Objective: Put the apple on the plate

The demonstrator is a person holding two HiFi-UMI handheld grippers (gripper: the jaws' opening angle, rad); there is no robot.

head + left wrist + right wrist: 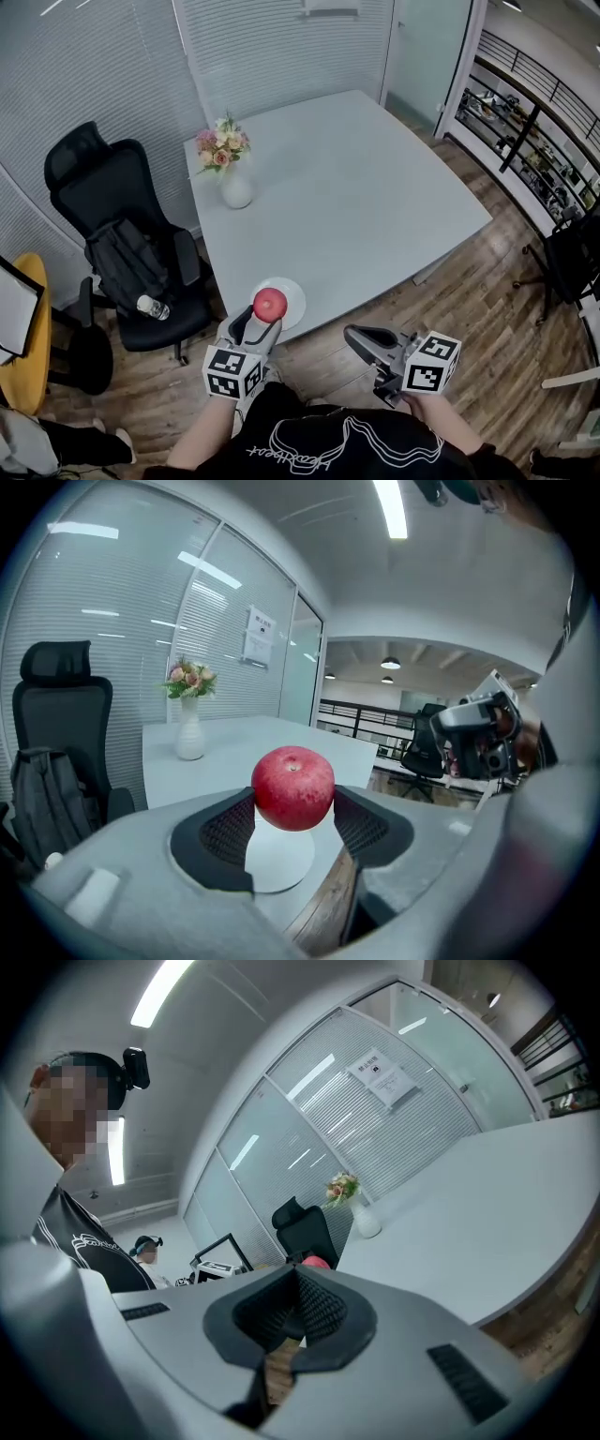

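A red apple [270,304] sits between the pads of my left gripper [262,320], which is shut on it. In the left gripper view the apple [293,788] hangs just above a white plate [278,862]. The plate [292,291] lies at the near edge of the grey table [356,187]. My right gripper [355,335] is off the table's near edge, to the right of the plate, pointing left. Its jaws meet at the tips and nothing is between them [298,1277]. A sliver of the apple [319,1262] shows past them.
A white vase of flowers [233,184] stands at the table's far left. A black office chair [112,234] with a backpack and a water bottle [153,307] is left of the table. Wooden floor lies below the near edge. A railing and another chair [572,262] are at the right.
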